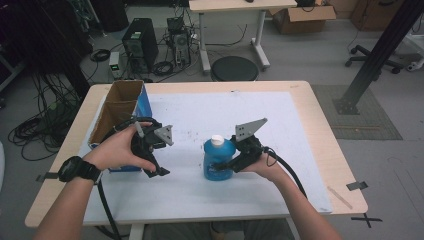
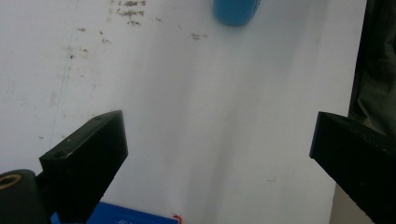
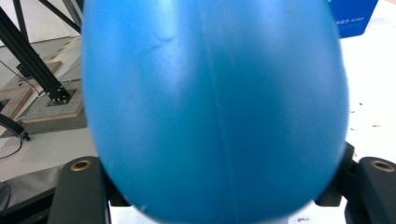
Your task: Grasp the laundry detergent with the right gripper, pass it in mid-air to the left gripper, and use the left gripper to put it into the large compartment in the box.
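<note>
Standing upright near the middle of the white mat (image 1: 280, 125), a blue bottle (image 1: 218, 160) with a white cap (image 1: 217, 140) was the thing being handled. The right gripper (image 1: 231, 165) came at it from the person's right, level with the lower body of the bottle, probably because the wide belly gave the jaws more to bear on than the narrow neck. In the right gripper view the bottle (image 3: 215, 112) sat squarely between the two black jaws, its sides reaching both of them, so the jaws appeared to be pinching it; the actual contact lay behind the bulge of the plastic.

The left gripper (image 1: 157, 170) hung well apart from the bottle, above the mat beside an open cardboard box (image 1: 120, 107) with blue sides at the table's left edge. Its jaws stood spread wide with nothing between them, as the left gripper view showed, with the base of the bottle (image 2: 236, 11) far off at the top. It seemed to be held back, ready to help once the bottle was lifted.

The box stood open-topped, possibly the place meant for the bottle, though that was only a guess.
</note>
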Tool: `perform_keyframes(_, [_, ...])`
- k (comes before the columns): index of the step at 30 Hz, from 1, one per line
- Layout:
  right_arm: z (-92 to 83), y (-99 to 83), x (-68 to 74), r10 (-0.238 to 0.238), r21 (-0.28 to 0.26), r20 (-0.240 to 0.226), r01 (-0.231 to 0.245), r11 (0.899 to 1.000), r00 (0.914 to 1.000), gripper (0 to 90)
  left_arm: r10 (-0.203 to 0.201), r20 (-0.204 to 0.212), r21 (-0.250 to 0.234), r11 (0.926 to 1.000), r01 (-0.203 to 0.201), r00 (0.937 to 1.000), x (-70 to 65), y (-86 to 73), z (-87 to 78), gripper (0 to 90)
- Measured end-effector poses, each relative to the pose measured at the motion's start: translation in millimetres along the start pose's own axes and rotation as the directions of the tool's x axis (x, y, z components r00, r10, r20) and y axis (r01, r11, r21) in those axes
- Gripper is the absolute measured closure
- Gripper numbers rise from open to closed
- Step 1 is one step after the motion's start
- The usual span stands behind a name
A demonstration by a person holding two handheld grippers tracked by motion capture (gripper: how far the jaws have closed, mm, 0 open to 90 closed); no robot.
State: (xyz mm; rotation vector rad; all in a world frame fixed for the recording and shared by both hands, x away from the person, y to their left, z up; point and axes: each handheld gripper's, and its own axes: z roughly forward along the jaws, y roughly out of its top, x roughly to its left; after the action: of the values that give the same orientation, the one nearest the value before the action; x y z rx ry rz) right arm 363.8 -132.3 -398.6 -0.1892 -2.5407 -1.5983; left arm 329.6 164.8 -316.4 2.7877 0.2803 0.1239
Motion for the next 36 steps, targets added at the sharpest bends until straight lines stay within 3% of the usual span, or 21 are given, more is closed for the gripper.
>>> perform_keyframes(14, [2.8,-0.8,0.8,-0.018,0.001,-0.006,0.018,1.0,0.9998,36.3,-0.005,-0.004,-0.005,1.0,0.005,1.0,-0.6,-1.2,-1.5,4.7])
perform_keyframes(29, [2.1,-1.9,3.3,-0.059,-0.009,0.028,0.059,0.998,0.9979,41.6,0.003,-0.011,-0.007,1.0,-0.003,0.9999,-1.6,0.5,-3.7,4.7])
perform_keyframes(36, [1.3,4.9,3.2,-0.065,0.035,0.032,0.064,0.997,0.9974,42.3,0.008,-0.025,-0.013,0.9999,-0.008,0.9997,-1.9,3.8,-11.1,4.9])
